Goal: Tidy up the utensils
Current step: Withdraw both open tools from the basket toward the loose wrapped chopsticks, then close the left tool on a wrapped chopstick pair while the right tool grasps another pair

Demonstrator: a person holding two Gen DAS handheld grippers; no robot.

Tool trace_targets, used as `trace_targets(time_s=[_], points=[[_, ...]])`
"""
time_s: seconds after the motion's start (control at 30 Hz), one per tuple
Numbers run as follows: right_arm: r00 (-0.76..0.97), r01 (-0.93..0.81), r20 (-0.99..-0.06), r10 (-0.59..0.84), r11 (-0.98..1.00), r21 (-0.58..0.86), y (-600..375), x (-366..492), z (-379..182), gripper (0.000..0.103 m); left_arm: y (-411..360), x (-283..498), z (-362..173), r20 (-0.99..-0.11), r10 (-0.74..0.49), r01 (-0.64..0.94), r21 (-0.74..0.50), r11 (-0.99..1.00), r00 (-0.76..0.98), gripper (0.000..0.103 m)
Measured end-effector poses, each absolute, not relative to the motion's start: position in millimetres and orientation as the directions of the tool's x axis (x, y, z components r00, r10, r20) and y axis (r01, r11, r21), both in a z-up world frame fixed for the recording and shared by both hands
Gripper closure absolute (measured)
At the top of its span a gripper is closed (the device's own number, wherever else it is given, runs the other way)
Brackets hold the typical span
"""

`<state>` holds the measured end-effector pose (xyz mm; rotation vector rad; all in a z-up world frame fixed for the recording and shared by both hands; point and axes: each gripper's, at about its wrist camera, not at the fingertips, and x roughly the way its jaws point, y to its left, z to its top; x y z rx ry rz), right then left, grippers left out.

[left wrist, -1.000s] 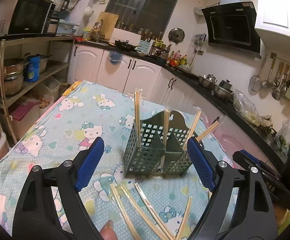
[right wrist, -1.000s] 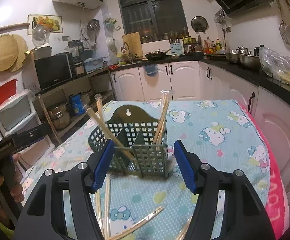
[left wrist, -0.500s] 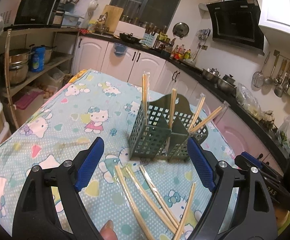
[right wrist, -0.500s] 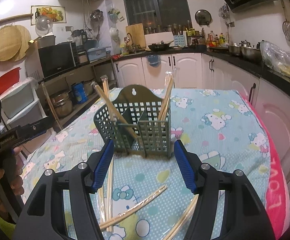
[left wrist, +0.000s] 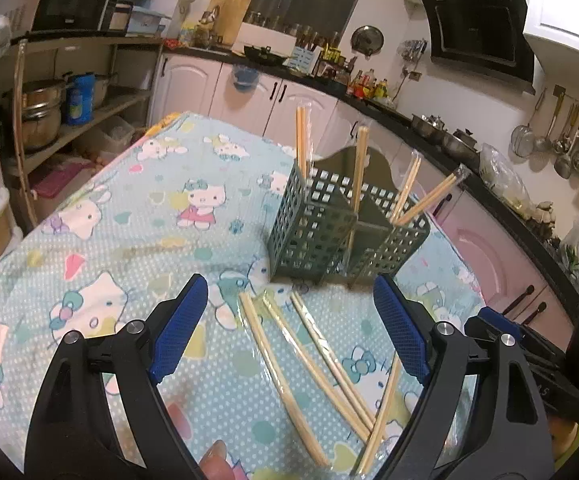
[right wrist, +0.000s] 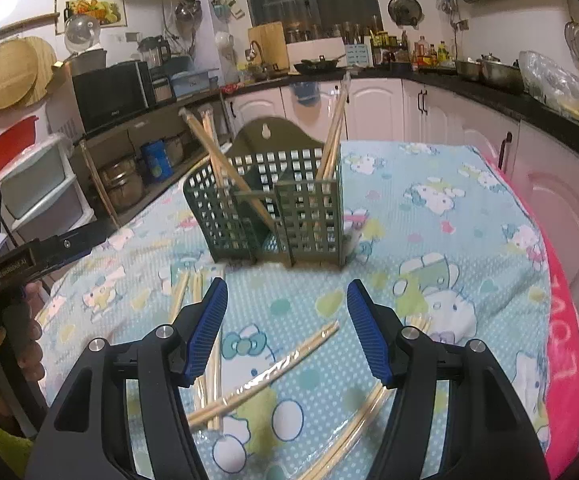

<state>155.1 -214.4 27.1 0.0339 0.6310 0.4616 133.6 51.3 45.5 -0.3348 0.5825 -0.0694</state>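
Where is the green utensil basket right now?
The green utensil basket stands upright on the cartoon-print tablecloth, centre in both wrist views, just beyond the loose wrapped chopsticks lying before the open grippers.

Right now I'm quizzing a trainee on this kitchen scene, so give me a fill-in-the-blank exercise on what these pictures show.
1. The wrapped chopsticks not yet sorted lie on the ____.
2. The green holder has other pairs standing ____ it.
3. The left hand-held gripper has jaws that are ____.
4. The right hand-held gripper holds ____.

Missing words: tablecloth; inside; open; nothing
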Motion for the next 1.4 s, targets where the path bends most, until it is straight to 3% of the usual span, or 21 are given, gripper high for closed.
trace_targets(time_s=[0.23,0.3,0.47,0.9,0.97,1.13,1.2,1.4], points=[[0.684,-0.397,-0.594,0.423,0.899,0.184,-211.5,153.3,12.3,0.043,50.3,130.5,30.7,-0.561,-0.159,-0.033,-0.316,0.948,0.812,0.026],[0.679,-0.395,-0.601,0.422,0.9,0.186,-210.4,152.4,8.9,0.043,48.8,129.5,27.3,-0.571,-0.165,-0.026,-0.312,0.95,0.804,0.015],[0.661,-0.388,-0.623,0.417,0.902,0.191,-207.8,153.9,1.6,0.042,45.6,129.4,18.3,-0.603,-0.154,-0.031,-0.285,0.958,0.783,0.011],[0.608,-0.352,-0.693,0.388,0.914,0.202,-207.8,163.1,-18.9,0.042,54.0,144.0,-18.4,-0.714,-0.152,-0.061,-0.263,0.963,0.683,0.012],[0.596,-0.35,-0.704,0.386,0.914,0.204,-206.6,165.4,-22.5,0.042,54.4,147.6,-22.0,-0.724,-0.169,-0.056,-0.276,0.96,0.669,0.018],[0.55,-0.335,-0.738,0.39,0.913,0.233,-203.2,175.6,-30.3,0.042,53.4,161.5,-29.3,-0.739,-0.258,-0.025,-0.349,0.937,0.622,0.065],[0.533,-0.323,-0.751,0.39,0.914,0.246,-202.4,181.0,-33.1,0.046,52.4,167.8,-31.9,-0.746,-0.277,-0.024,-0.365,0.931,0.605,0.075],[0.478,-0.279,-0.791,0.383,0.92,0.276,-201.1,201.2,-45.5,0.057,50.6,185.7,-35.2,-0.768,-0.266,-0.024,-0.344,0.939,0.582,0.079]])
